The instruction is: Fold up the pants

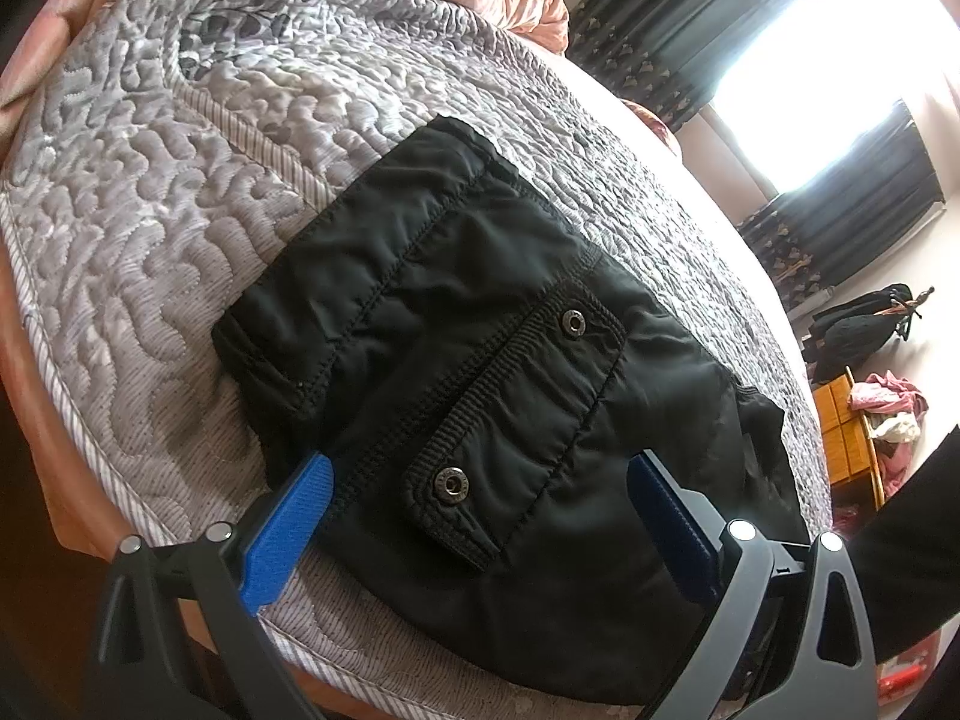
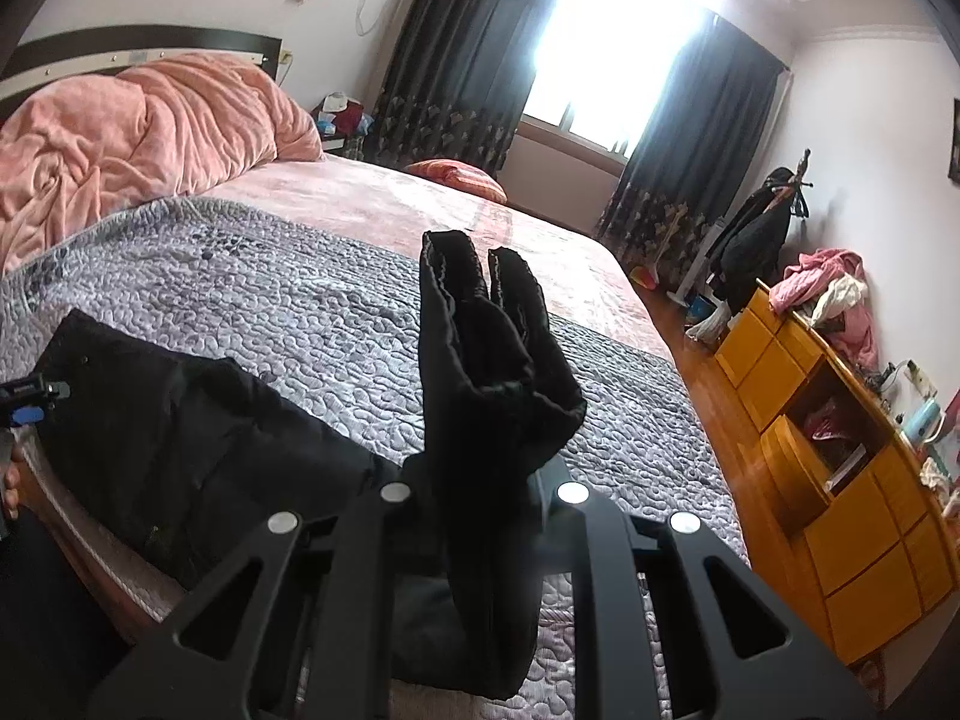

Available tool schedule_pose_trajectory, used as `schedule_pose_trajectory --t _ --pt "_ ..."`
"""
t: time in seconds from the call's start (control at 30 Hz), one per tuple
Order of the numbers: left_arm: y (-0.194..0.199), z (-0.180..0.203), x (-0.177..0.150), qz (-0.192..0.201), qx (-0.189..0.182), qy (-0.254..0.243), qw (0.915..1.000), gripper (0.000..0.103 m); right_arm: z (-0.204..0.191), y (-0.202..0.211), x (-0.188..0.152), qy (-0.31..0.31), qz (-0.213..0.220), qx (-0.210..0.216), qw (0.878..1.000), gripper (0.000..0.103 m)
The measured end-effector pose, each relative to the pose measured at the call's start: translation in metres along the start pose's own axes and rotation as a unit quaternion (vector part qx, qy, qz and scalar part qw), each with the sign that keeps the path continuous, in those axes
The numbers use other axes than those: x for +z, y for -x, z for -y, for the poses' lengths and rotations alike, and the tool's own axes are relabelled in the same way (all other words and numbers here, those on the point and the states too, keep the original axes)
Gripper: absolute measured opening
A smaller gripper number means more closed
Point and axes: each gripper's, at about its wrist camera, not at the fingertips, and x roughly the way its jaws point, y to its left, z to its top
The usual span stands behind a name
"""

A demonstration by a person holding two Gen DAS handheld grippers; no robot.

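Right wrist view shows the black pants (image 2: 198,450) lying on the quilted bedspread (image 2: 270,294), their leg ends pinched in the closed right gripper (image 2: 480,468) and standing up just ahead of its jaws. Carrying them across toward the waist likely works best with the edges kept aligned. Under the wide-open left gripper (image 1: 480,510), the pocket (image 1: 510,420) lies ungrasped.
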Motion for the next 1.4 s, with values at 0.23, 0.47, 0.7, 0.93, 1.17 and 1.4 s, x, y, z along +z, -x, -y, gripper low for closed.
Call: schedule_pose_trajectory --t 0.23,0.47,0.7,0.93,1.17,1.4 --pt "0.000 0.000 0.000 0.000 -0.001 0.000 1.0000 0.099 -0.016 -0.009 -0.002 0.025 -0.006 -0.002 1.000 0.014" --pt "0.000 0.000 0.000 0.000 -0.001 0.000 1.0000 0.099 -0.035 -0.016 -0.004 0.046 -0.010 -0.002 0.999 0.014" --pt "0.000 -0.001 0.000 0.000 -0.003 0.001 1.0000 0.099 -0.062 -0.025 -0.010 0.087 -0.018 -0.009 0.996 0.014" --pt "0.001 -0.002 0.000 0.000 -0.008 0.004 1.0000 0.099 -0.105 -0.039 -0.024 0.157 -0.027 -0.024 0.987 0.014" --pt "0.002 -0.003 0.000 0.000 -0.014 0.008 0.9999 0.099 -0.148 -0.054 -0.046 0.240 -0.030 -0.051 0.969 0.014" --pt "0.002 -0.002 0.000 -0.001 -0.012 0.005 0.9999 0.099 -0.192 -0.071 -0.081 0.314 -0.038 -0.051 0.947 0.014"
